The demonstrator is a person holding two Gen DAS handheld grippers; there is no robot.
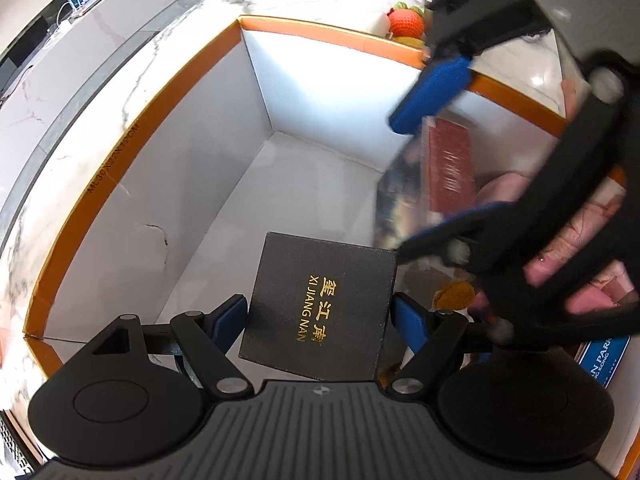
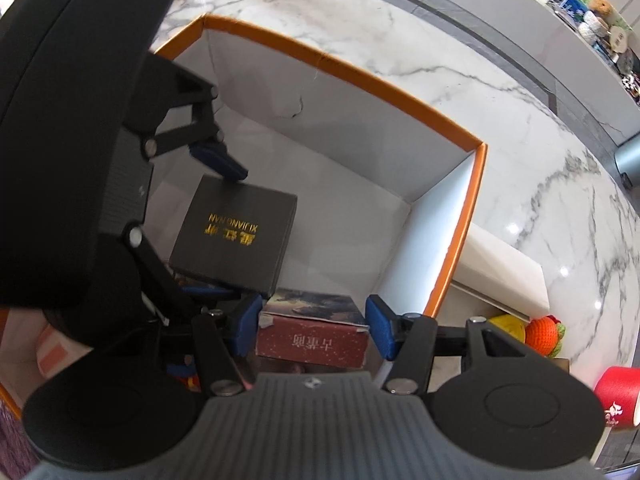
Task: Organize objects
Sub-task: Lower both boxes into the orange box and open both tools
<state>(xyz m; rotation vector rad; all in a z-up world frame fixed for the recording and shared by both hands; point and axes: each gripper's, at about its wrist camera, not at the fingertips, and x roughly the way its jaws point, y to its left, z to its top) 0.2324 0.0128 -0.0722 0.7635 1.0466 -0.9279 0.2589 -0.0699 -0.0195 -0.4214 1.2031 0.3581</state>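
The black box (image 1: pixel 320 306) sat between the pads of the left gripper (image 1: pixel 320 320), gripped by its two opposite edges over the floor of the orange-rimmed carton (image 1: pixel 140 120). It looked stiff, light and slightly slippery. The right gripper (image 2: pixel 312 328) clasped the red box (image 2: pixel 312 342) by its sides, low inside the same carton.

Two small boxes inside a large open box on a counter

The large open box (image 1: pixel 132 184) stands on the counter (image 1: pixel 192 12); inside it, in the left wrist view, the lettered box (image 1: pixel 320 304) sits between the fingers of the left gripper (image 1: pixel 320 316), above the floor of the large box, with the printed box (image 1: pixel 452 168) to its right between the fingers of the right gripper (image 1: pixel 420 176). In the right wrist view the printed box (image 2: pixel 316 332) lies nearest the camera and the lettered box (image 2: pixel 236 232) beyond it to the left. Outside the large box's far wall, on the counter, lie knitted toys (image 1: pixel 406 24), beside a flat slab (image 2: pixel 500 268)
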